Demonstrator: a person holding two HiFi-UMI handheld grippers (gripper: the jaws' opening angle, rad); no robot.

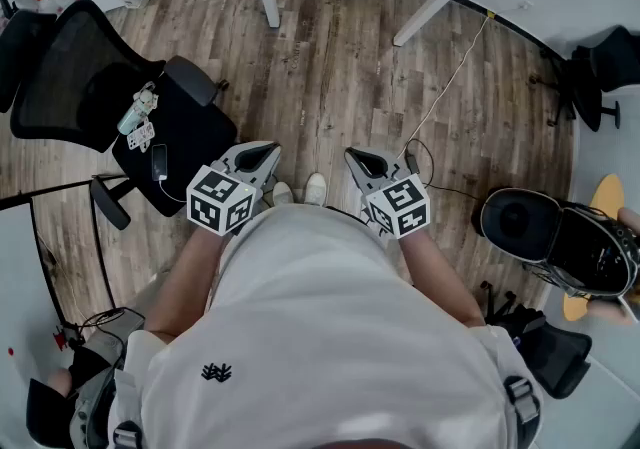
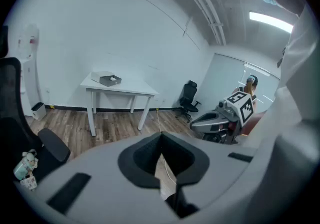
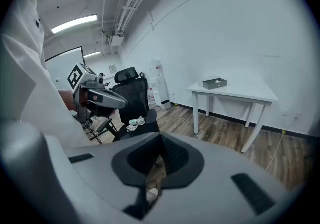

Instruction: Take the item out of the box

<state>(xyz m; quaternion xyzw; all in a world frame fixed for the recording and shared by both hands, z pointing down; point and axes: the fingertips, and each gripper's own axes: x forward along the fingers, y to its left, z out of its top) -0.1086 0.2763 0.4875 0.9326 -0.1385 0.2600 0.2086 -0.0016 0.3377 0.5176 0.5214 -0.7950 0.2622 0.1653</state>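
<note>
You are holding both grippers close in front of you, tilted down toward the floor (image 1: pixel 340 67), because nothing is within reach. The left gripper (image 2: pixel 161 138) and the right gripper (image 3: pixel 161 140) are both showing jaws pressed together, gripping nothing. The box (image 2: pixel 106 79) is sitting on the white desk (image 2: pixel 131 88), well ahead of both grippers, its contents hidden, so you are probably needing to walk over first

Box (image 2: pixel 106 79) on bench (image 2: pixel 125 88): contents too small to tell. Bench top cut off at head view's upper edge. Small items (image 1: pixel 140 122) on chair seat (image 1: pixel 190 142): unidentifiable.
</note>
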